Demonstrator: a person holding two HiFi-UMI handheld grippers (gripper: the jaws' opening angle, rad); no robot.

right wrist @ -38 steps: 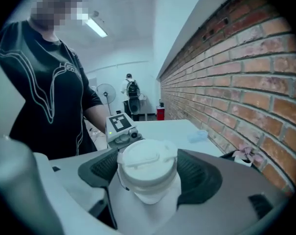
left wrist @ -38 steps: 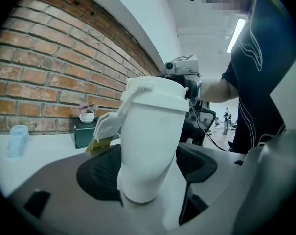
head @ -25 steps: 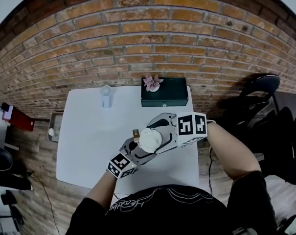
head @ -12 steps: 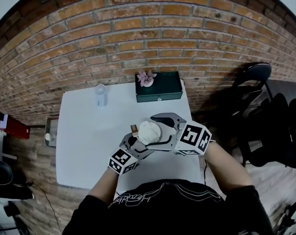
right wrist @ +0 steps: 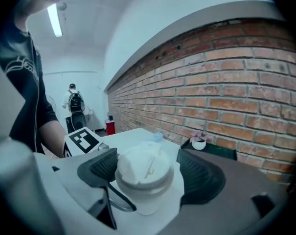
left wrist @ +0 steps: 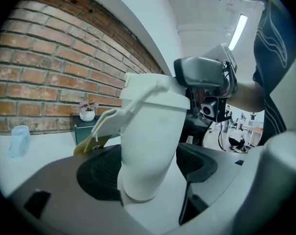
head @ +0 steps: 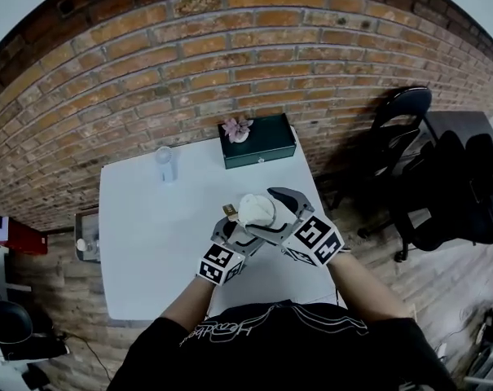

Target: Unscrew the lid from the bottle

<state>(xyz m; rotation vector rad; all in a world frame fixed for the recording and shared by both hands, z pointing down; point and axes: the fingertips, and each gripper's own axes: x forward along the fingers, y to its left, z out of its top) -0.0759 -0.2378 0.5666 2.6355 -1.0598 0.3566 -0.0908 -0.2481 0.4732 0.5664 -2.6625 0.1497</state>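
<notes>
Above the white table (head: 140, 243), close to the person's chest, both grippers meet on a white bottle (left wrist: 150, 146) held clear of the tabletop. The left gripper (left wrist: 148, 170) is clamped on the bottle's body, a dark pad on each side of it. The right gripper (right wrist: 147, 175) comes in from the other side and straddles the lid (head: 257, 209). Its jaws stand wide and have just been closing a little; one pad lies against the lid's rim, and a thin gap shows at the other. The lid is still on the bottle. At the table's far edge, by the brick wall (head: 230, 63), sit a dark green box (head: 262, 143) with a small flower pot (head: 236, 130) on it and a clear cup (head: 165, 163).
</notes>
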